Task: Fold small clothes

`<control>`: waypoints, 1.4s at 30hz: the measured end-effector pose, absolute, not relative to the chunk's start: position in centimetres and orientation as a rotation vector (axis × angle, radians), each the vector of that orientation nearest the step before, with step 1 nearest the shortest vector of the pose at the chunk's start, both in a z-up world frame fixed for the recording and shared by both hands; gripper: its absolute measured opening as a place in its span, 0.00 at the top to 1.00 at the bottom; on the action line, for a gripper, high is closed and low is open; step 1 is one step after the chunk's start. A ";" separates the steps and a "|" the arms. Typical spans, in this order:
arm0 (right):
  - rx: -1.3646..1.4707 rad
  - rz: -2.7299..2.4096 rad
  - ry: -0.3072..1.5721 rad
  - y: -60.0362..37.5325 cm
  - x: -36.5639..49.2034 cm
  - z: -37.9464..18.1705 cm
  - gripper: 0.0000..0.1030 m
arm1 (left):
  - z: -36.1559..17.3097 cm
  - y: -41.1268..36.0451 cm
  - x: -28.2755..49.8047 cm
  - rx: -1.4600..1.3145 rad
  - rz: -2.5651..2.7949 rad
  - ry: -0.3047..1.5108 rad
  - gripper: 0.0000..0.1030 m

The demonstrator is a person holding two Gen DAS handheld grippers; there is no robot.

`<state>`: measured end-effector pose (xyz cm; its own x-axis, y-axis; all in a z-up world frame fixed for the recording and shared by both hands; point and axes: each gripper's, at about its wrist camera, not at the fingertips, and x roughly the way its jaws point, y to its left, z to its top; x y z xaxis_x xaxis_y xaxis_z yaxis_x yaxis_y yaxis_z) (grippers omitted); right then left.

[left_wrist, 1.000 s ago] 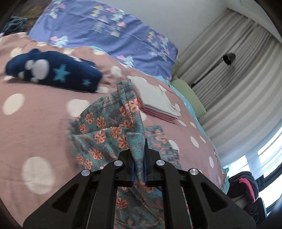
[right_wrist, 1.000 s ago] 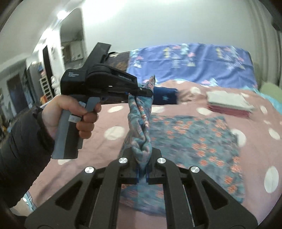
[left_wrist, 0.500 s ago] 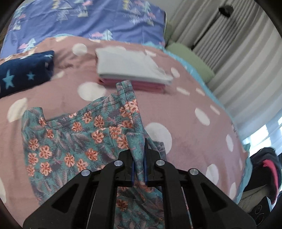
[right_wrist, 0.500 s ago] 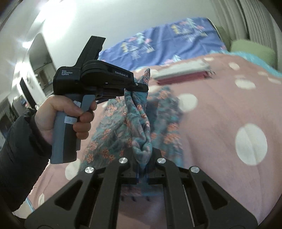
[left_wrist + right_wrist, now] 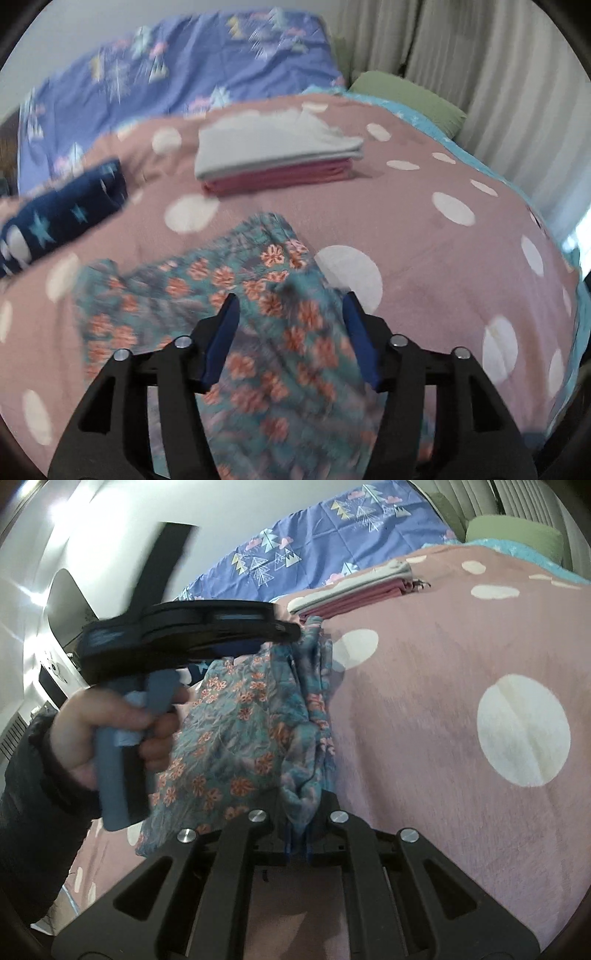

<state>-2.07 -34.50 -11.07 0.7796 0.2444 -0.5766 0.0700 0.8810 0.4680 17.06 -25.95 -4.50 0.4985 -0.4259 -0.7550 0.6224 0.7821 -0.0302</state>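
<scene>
A teal floral garment (image 5: 258, 325) lies folded on the pink polka-dot bedspread (image 5: 424, 258). My left gripper (image 5: 290, 332) is open, its blue pads apart on either side of the cloth's edge. In the right wrist view my right gripper (image 5: 298, 843) is shut on a bunched edge of the same floral garment (image 5: 236, 738), holding it just above the bed. The left gripper body (image 5: 184, 635) and the hand holding it show at the left of that view, over the garment's far edge.
A folded stack, grey over pink (image 5: 277, 158), lies beyond the garment. A dark blue star-patterned bundle (image 5: 62, 218) lies to the left. A blue patterned pillow (image 5: 177, 70), a green cushion (image 5: 406, 96) and curtains (image 5: 498, 74) line the far side.
My left gripper has opened and let go of the floral garment, which has dropped onto the bed. Both grippers swung toward the folded stack. The right gripper stays shut on the cloth.
</scene>
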 end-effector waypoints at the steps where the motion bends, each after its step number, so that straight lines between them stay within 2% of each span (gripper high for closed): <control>1: 0.505 0.105 0.679 -34.6 -2.1 -11.2 0.95 | -4.0 -25.6 16.3 0.273 -0.648 0.817 0.38; 6: 0.565 0.130 0.691 -35.3 -2.0 -11.4 0.95 | -2.4 -20.5 10.0 0.326 -0.676 0.729 0.26; 9: 0.592 0.139 0.702 -35.3 -2.0 -11.2 0.95 | -2.9 -16.4 6.8 0.341 -0.657 0.721 0.26; 15: 0.683 0.199 0.683 -35.7 -1.7 -9.2 0.95 | -6.4 -10.8 2.3 0.333 -0.649 0.821 0.26; 21: 0.698 0.209 0.680 -35.4 -2.2 -8.1 0.95 | -9.8 -10.2 2.5 0.351 -0.545 0.867 0.26; 26: 0.697 0.107 0.807 -36.6 -2.7 -11.4 0.91 | -10.0 -9.2 3.3 0.347 -0.451 0.835 0.26; 29: 0.734 0.123 0.806 -37.4 -3.6 -11.9 0.92 | -10.1 -8.0 3.2 0.347 -0.433 0.836 0.26; 31: 0.694 0.088 0.797 -37.4 -3.9 -11.1 0.84 | -10.4 -7.5 3.0 0.341 -0.434 0.841 0.25; 32: 0.663 0.065 0.791 -37.3 -4.1 -10.6 0.70 | -10.5 -7.3 2.9 0.337 -0.431 0.844 0.25; 33: 0.635 0.050 0.782 -37.2 -4.2 -10.2 0.60 | -10.5 -7.2 2.9 0.332 -0.429 0.846 0.24; 36: 0.615 0.104 0.805 -36.6 -3.5 -10.2 0.53 | -10.4 -7.1 3.1 0.311 -0.428 0.848 0.24; 38: 0.615 0.149 0.855 -36.1 -2.5 -11.4 0.56 | -10.6 -7.2 3.1 0.315 -0.425 0.850 0.24; 39: 0.576 0.117 0.867 -35.9 -2.0 -12.0 0.75 | -10.6 -7.2 3.0 0.314 -0.424 0.852 0.24; 42: 0.694 0.112 0.871 -37.4 -2.1 -12.6 0.88 | -10.7 -7.0 3.2 0.305 -0.418 0.859 0.21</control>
<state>-2.05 -37.44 -12.58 0.6533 0.3618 -0.6651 0.1816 0.7779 0.6016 3.17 -6.99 -10.73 0.5809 -0.2308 -0.7806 0.4714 0.8772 0.0914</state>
